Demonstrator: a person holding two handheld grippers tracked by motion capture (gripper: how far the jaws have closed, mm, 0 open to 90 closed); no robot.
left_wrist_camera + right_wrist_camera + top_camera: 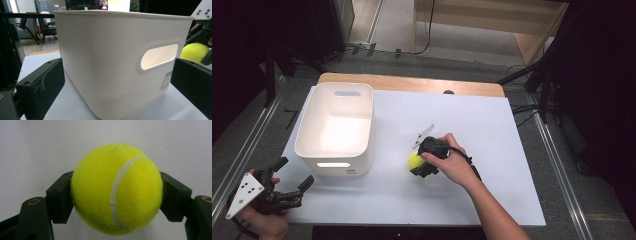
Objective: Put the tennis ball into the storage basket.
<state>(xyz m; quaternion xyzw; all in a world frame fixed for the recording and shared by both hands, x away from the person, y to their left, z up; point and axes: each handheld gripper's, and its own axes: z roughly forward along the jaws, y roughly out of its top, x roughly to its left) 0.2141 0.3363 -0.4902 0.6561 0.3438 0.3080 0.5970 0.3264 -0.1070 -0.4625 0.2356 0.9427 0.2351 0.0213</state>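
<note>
Tennis ball [115,188] sits clamped between the two black fingers [60,197] of my right gripper [421,164], pads pressing on its opposite sides at about mid-height; the fuzz bulges a little past the pads, so I read this as a firm squeeze across the widest part, the sensible place to take a round thing that would otherwise roll. White seam runs down the face toward the camera. From the high view the ball [414,160] is low over the white bench [492,150], roughly at its middle, just right of the white bin [335,131]; whether it touches the surface or is a hair off it I cannot tell. My right hand [452,162] comes in from the near right and points the gripper leftward toward the bin, which suggests the ball is meant to go in there. The bin stands upright with its open top free and a handle slot on its near wall, so the way in is from above. My left gripper [292,192] waits at the near left corner of the bench, just beside the bin, fingers [42,87] spread wide and holding nothing; in the left gripper view the bin wall [112,62] stands ahead of the gap between them, not touched. I judge it is parked there either out of the way or ready to steady the bin. Next move calls for a lift high enough to clear the rim.
</note>
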